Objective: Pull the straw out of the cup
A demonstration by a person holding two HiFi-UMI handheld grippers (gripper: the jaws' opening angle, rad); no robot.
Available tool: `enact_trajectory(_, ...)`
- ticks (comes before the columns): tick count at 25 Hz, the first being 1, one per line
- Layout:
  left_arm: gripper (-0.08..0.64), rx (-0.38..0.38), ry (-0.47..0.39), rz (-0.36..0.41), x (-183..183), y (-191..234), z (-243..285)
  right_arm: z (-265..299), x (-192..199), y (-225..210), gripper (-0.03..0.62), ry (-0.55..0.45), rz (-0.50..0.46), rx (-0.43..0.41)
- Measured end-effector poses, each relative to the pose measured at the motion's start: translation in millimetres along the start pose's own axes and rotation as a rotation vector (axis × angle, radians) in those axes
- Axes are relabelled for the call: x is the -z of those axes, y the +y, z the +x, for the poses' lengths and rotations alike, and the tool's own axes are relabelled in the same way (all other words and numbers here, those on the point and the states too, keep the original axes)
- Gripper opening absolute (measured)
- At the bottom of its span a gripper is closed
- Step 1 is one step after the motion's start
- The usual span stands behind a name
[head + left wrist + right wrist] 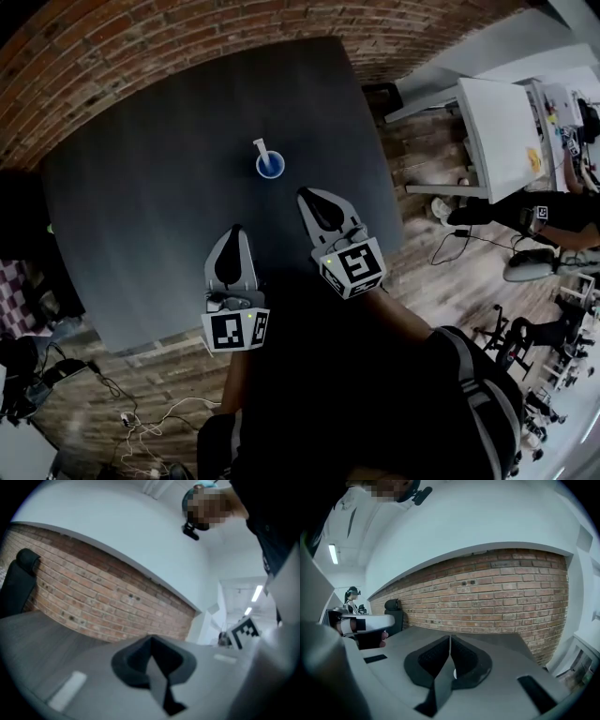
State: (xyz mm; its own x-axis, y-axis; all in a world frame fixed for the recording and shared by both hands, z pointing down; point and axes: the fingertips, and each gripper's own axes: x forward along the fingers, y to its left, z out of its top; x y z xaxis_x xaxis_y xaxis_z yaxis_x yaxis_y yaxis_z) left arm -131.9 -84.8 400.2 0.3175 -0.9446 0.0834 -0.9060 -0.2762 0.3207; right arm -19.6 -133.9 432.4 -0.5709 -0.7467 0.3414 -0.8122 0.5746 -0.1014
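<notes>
A small blue cup (271, 167) stands upright near the middle of the dark table (141, 206). A white straw (261, 148) leans out of it toward the far left. My right gripper (305, 194) hovers just in front of the cup and slightly to its right, jaws shut and empty. My left gripper (235, 228) hangs farther back to the left, also shut with nothing in it. In the left gripper view the left gripper (151, 638) has its jaws meeting at the tips, and so does the right gripper (450, 636) in its own view. Neither gripper view shows the cup.
A brick wall (141, 56) runs behind the table. A white desk (502, 131) and a seated person (544, 220) are at the right. Cables (141, 427) lie on the wooden floor near the table's front edge. A black chair (393, 606) stands by the wall.
</notes>
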Motion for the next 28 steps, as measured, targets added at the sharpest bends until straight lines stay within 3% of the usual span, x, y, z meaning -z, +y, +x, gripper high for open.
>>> enact_trajectory(15,0.005,-0.041,0.072,-0.027,24.9,33.0,47.8,67.8,45.8,-20.3,0.008,0.137,0.041,-0.029)
enact_trajectory(28,0.005,-0.092,0.106,-0.056,42.9,60.9,71.7,121.0,89.5,-33.3,0.009,0.247,0.022,-0.032)
